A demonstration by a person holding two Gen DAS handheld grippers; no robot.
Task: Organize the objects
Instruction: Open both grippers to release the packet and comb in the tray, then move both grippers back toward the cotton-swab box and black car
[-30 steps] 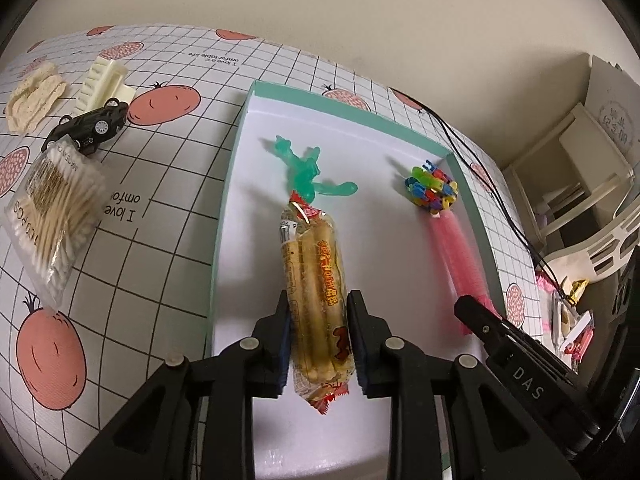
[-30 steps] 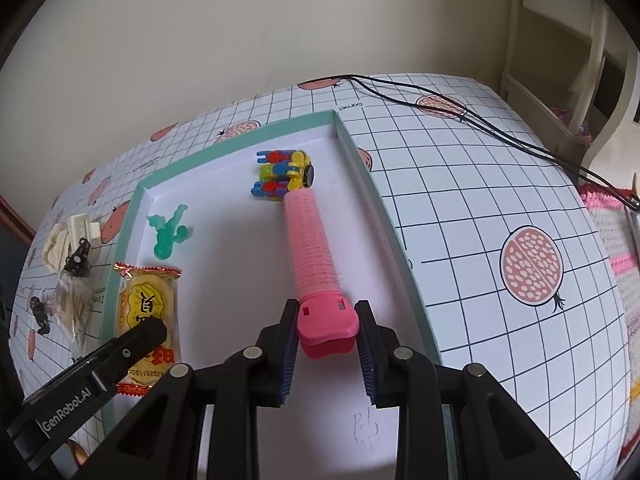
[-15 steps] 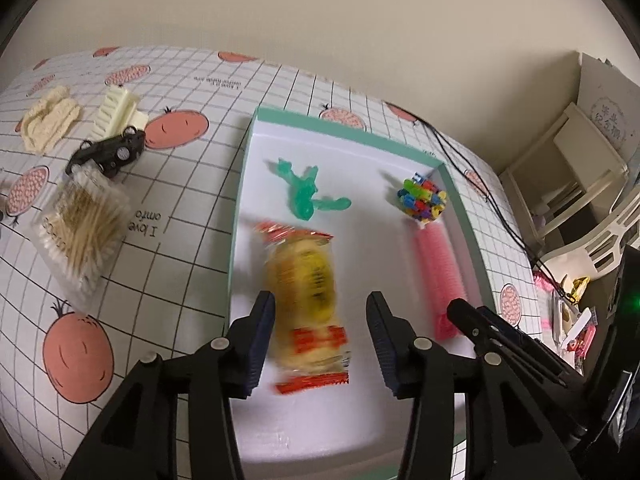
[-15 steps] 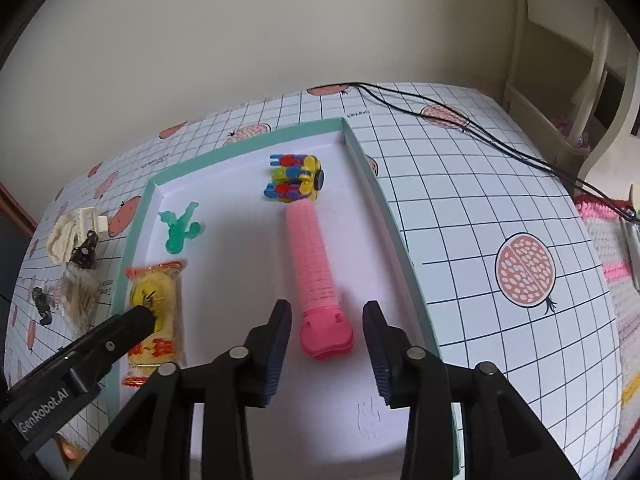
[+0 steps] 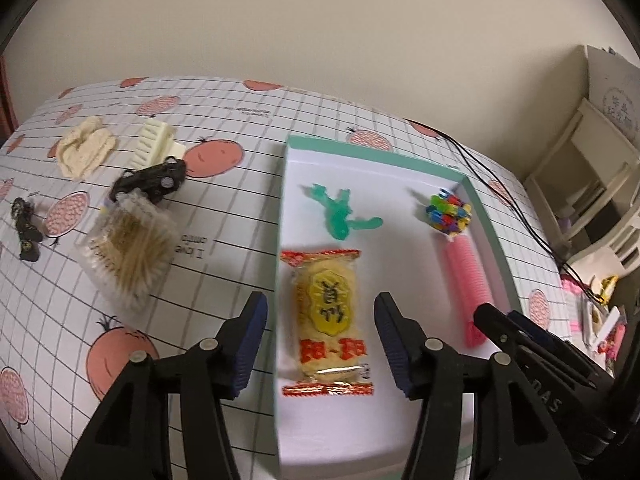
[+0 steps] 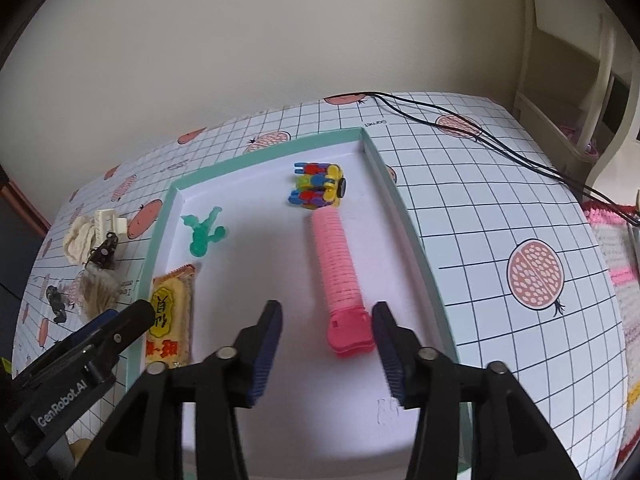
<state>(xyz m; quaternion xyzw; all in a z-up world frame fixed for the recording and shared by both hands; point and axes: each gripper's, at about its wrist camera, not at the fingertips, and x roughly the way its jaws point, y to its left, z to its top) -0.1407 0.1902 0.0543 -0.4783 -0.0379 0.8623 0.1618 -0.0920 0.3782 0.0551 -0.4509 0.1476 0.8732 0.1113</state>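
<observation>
Crinkly foil snack pkt point(image 5: 327, 322), ribbed pink roller point(image 6: 338, 268), flat in tray point(image 6: 404, 216).

black cable point(image 6: 472, 128) on checked tablecloth point(image 6: 500, 184) | cream chair point(image 5: 592, 184) beside table | beige wall point(image 5: 320, 20)

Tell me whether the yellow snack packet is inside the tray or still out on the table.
Inside. The yellow snack packet lies flat on the tray's white floor by its left wall, and the open left gripper is not touching it.
</observation>
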